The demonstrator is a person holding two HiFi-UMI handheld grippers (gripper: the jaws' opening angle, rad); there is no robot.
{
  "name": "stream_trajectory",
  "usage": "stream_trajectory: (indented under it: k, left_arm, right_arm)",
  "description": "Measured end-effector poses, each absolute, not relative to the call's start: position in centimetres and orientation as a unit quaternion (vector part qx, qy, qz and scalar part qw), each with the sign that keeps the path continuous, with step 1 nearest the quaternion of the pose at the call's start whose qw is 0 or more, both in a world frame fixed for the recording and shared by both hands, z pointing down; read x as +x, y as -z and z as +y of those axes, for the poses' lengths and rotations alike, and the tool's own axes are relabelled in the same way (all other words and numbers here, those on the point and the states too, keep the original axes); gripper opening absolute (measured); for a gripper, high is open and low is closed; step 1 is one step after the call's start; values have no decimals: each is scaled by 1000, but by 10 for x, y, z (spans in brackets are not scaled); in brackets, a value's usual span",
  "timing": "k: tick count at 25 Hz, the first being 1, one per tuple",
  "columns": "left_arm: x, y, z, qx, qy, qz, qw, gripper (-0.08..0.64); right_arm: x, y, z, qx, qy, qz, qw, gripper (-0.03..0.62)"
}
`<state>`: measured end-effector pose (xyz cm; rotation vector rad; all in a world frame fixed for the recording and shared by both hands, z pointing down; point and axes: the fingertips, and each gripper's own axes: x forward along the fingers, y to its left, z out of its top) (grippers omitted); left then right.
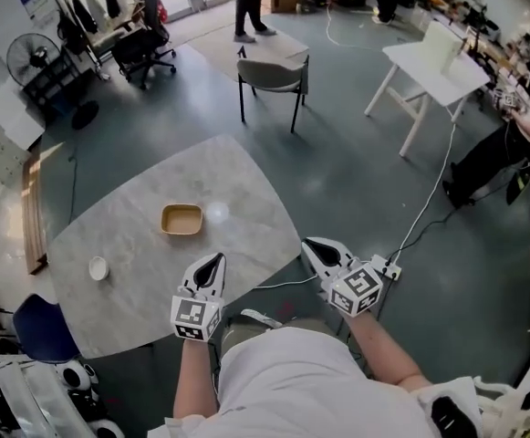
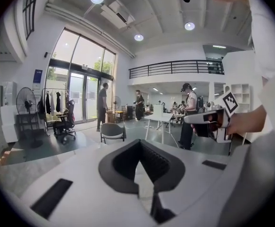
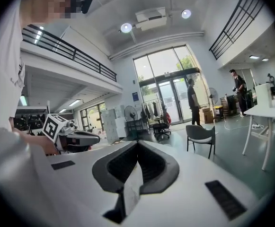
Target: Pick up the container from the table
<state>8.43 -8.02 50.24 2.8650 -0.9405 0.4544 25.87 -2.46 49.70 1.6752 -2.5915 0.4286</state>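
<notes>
**A:** State of the white hand-held left gripper [image 1: 212, 265]?

**B:** Closed, jaws pressed together, nothing between them. Sits at lower centre of the head view, tip over the near edge of the grey marbled table with rounded corners [image 1: 246, 176].

**A:** And the white right gripper [image 1: 317, 248]?

**B:** Same: jaws together, empty. Sits right of the left one, just past the table's right corner, over the dark floor. Each visible in the other's gripper view, held level in a hand.

**A:** Whereabouts of the shallow tan container with rounded corners [image 1: 181, 219]?

**B:** Flat on the table, mid-frame, just above and left of the left gripper, touching neither gripper.

**A:** Anything else on the tabletop?

**B:** Only a small white round cup [image 1: 98, 268], lower left of the container, well apart from it.

**A:** Further out?

**B:** Grey chair with black legs [image 1: 274, 76] at upper centre, white trestle table [image 1: 433, 67] at upper right, a white cable [image 1: 433, 199] trailing across the floor toward the right gripper.
</notes>
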Motion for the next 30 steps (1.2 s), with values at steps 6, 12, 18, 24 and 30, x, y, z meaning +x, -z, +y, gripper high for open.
stream_trajectory:
  k: [6, 12, 18, 24, 30]
  left_arm:
    - [13, -506, -118, 922, -141, -356, 56, 2]
    - [-46, -510, -139, 903, -133, -404, 59, 2]
    - [-101, -516, -132, 870, -134, -469, 79, 2]
    - [-140, -531, -112, 822, -143, -541, 110, 2]
    - [-170, -536, -93, 773, -141, -604, 137, 2]
  right_arm:
    - [191, -496, -85, 491, -132, -860, 35, 12]
    - [133, -502, -130, 443, -126, -886, 59, 12]
    - [85, -514, -164, 388, -126, -909, 89, 12]
    - [50, -535, -186, 320, -126, -930, 129, 15]
    - [15, -556, -204, 255, -117, -944, 173, 21]
